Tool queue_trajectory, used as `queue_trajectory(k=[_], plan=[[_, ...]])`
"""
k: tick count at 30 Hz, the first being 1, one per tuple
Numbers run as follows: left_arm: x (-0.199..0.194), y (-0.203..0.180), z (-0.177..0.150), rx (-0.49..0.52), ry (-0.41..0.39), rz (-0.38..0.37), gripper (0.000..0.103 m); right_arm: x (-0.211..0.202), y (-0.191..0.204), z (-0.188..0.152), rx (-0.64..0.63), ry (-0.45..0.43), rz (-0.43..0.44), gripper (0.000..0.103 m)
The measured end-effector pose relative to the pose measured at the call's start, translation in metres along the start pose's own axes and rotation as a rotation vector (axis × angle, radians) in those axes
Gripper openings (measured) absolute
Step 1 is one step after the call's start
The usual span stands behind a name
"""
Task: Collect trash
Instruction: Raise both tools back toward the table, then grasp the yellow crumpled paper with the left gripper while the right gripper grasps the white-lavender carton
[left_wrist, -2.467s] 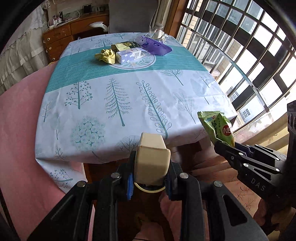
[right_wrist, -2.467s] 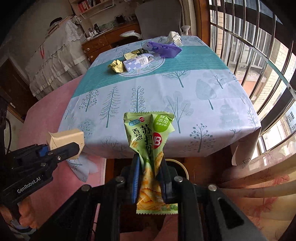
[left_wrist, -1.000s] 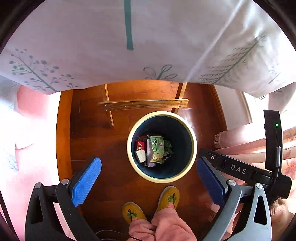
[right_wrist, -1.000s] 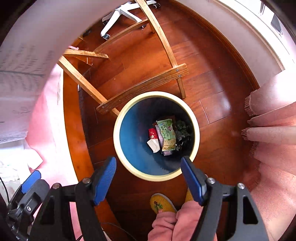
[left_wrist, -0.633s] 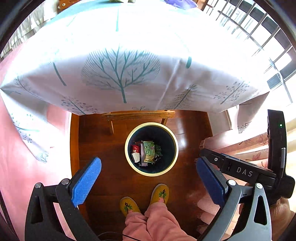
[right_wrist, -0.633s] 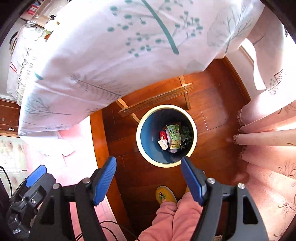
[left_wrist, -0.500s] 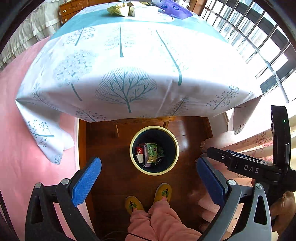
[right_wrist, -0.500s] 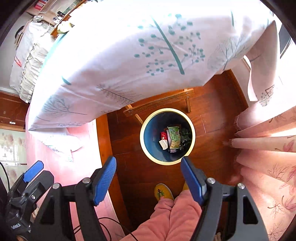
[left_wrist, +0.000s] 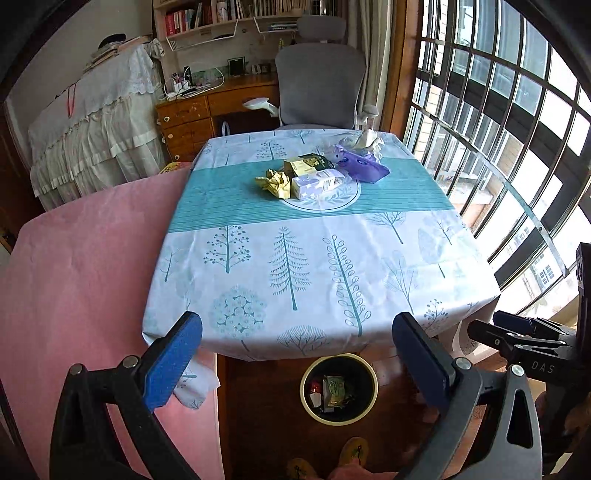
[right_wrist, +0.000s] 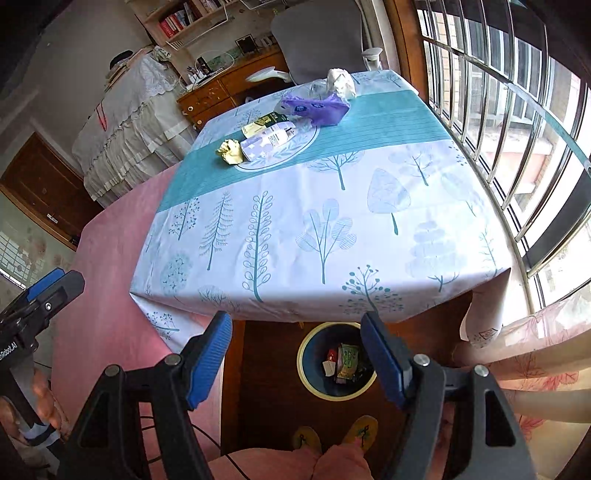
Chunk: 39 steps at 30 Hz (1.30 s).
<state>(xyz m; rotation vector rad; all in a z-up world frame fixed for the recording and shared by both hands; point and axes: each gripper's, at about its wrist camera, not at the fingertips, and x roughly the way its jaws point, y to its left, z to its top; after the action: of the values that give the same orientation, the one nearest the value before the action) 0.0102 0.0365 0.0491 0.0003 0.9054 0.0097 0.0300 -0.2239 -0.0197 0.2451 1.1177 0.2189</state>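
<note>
A round trash bin (left_wrist: 306, 397) with a cream rim stands on the wood floor below the table's near edge and holds several wrappers, a green snack bag (left_wrist: 334, 389) among them; it also shows in the right wrist view (right_wrist: 306, 373). On the far half of the table lie a crumpled yellow wrapper (left_wrist: 275, 181), a pale purple carton (left_wrist: 317, 183), a green-yellow box (left_wrist: 306, 162) and a purple tissue pack (left_wrist: 364, 166). My left gripper (left_wrist: 295, 350) and right gripper (right_wrist: 295, 354) are both open and empty, in front of the table's near edge.
The table carries a tree-print cloth (left_wrist: 314, 266) with a teal band. A pink covered surface (left_wrist: 85, 258) lies on the left. A grey office chair (left_wrist: 319, 81) stands behind the table. Barred windows (left_wrist: 498, 129) run along the right. My slippered feet (right_wrist: 362, 430) stand below.
Both grippers held trash 2.5 s ago, a beige carton and a green snack bag. Both opened over the bin, and the green bag lies inside. Both views have tilted up to the tabletop.
</note>
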Motion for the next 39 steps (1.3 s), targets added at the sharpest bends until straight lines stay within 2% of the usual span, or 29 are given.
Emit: queue_trajectory(k=[8, 12, 15, 19, 21, 25, 31, 35, 39], plan=[[-0.012, -0.005, 0.041, 0.021, -0.105, 0.018, 0.102, -0.001, 0.02, 0.049, -0.046, -0.058, 0.049, 0.073], [-0.001, -0.001, 0.058, 0.053, -0.159, 0.021, 0.102, 0.011, 0.027, 0.073, -0.033, -0.065, 0.054, 0.073], [0.025, 0.009, 0.076, 0.072, -0.157, -0.003, 0.102, 0.025, 0.033, 0.092, -0.017, -0.072, 0.04, 0.073], [0.082, 0.031, 0.11, 0.081, -0.081, -0.057, 0.102, 0.055, 0.039, 0.12, 0.036, -0.069, 0.02, 0.073], [0.121, 0.045, 0.129, 0.071, -0.007, -0.107, 0.102, 0.074, 0.041, 0.133, 0.081, -0.071, -0.005, 0.073], [0.198, 0.075, 0.161, 0.046, 0.129, -0.148, 0.101, 0.119, 0.047, 0.163, 0.225, -0.046, -0.029, 0.073], [0.31, 0.113, 0.192, -0.062, 0.324, -0.211, 0.1, 0.183, 0.062, 0.203, 0.375, -0.032, -0.067, 0.073], [0.351, 0.122, 0.206, -0.114, 0.364, -0.251, 0.098, 0.224, 0.064, 0.228, 0.432, -0.009, -0.108, 0.073], [0.371, 0.118, 0.214, -0.062, 0.385, -0.254, 0.092, 0.257, 0.061, 0.252, 0.481, 0.012, -0.145, 0.073]])
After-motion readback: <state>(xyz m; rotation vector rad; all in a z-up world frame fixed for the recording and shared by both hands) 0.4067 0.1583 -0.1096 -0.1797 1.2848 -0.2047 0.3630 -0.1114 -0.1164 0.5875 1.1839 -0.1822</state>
